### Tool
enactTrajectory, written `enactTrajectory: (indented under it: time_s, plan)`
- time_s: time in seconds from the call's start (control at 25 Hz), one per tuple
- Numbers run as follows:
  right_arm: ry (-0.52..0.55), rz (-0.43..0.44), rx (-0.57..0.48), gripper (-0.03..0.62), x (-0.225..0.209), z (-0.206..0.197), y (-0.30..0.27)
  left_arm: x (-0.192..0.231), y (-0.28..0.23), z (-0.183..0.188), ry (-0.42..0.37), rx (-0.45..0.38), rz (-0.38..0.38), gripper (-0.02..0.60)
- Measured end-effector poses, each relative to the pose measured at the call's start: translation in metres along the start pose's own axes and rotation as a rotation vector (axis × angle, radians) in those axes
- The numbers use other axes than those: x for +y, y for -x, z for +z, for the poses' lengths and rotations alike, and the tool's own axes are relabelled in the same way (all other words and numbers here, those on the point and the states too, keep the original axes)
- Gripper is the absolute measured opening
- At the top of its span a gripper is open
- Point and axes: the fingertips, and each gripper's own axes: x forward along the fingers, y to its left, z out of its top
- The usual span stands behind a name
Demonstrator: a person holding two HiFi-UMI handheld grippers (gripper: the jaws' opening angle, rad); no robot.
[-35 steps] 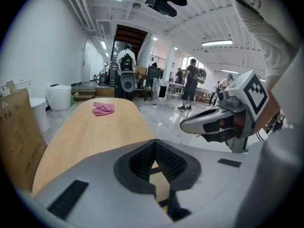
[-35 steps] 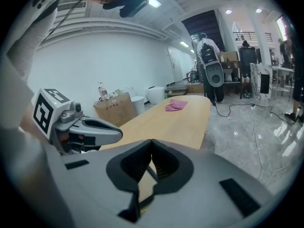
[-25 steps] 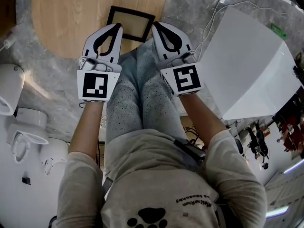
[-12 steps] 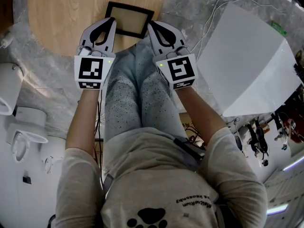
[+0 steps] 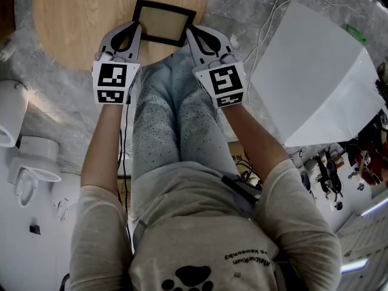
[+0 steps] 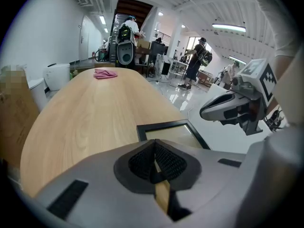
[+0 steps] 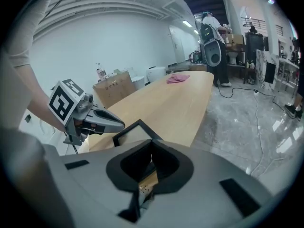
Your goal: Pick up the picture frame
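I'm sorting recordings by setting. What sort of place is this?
Most likely an open workshop or robotics lab, not a home: a long wooden table bearing a picture frame, a polished stone floor, and machines with people standing at the far end.

Clothes and tools, seen from above

The short-sleeved T-shirt [image 5: 200, 223] is light beige, with a black paw print [image 5: 191, 277] and a small line of dark lettering (too small to read). The trousers [image 5: 176, 120] are pale blue-grey, flecked with dark dots. The left tongs [image 5: 134, 29] and right tongs [image 5: 191, 31] have light grey shells lined in black, each bearing a white cube [image 5: 114, 82] with black square markers.
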Motion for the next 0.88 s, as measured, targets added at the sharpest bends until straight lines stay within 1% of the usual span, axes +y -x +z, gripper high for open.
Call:
enactTrajectory:
  time_s: [0.2, 0.24, 0.28, 0.32, 0.56, 0.68, 0.76, 0.88]
  plan:
    - [-0.006, 0.014, 0.022, 0.008, 0.004, -0.01, -0.001, 0.001, -0.002, -0.009, 0.019, 0.03, -0.001, 0.011]
    - [-0.006, 0.015, 0.024, 0.008, 0.003, -0.01, -0.001, 0.001, -0.003, -0.009, 0.028, 0.033, -0.001, 0.019]
    - [-0.006, 0.014, 0.026, 0.009, 0.003, -0.011, -0.001, 0.002, -0.004, -0.01, 0.037, 0.038, 0.0, 0.091]
    - [-0.007, 0.012, 0.028, 0.008, 0.002, -0.012, -0.001, 0.004, -0.004, -0.011, 0.045, 0.045, 0.003, 0.131]
    - [-0.019, 0.004, 0.028, 0.008, -0.003, -0.014, 0.0, 0.012, -0.011, -0.019, 0.067, 0.09, 0.018, 0.133]
    - [-0.029, 0.0, 0.027, 0.008, -0.005, -0.014, 0.001, 0.011, -0.015, -0.023, 0.106, 0.109, 0.004, 0.133]
    - [-0.037, -0.006, 0.027, 0.008, -0.007, -0.015, 0.002, 0.01, -0.016, -0.025, 0.133, 0.115, -0.002, 0.123]
    - [-0.044, -0.016, 0.033, 0.008, -0.011, -0.018, 0.006, 0.009, -0.015, -0.024, 0.143, 0.117, 0.002, 0.123]
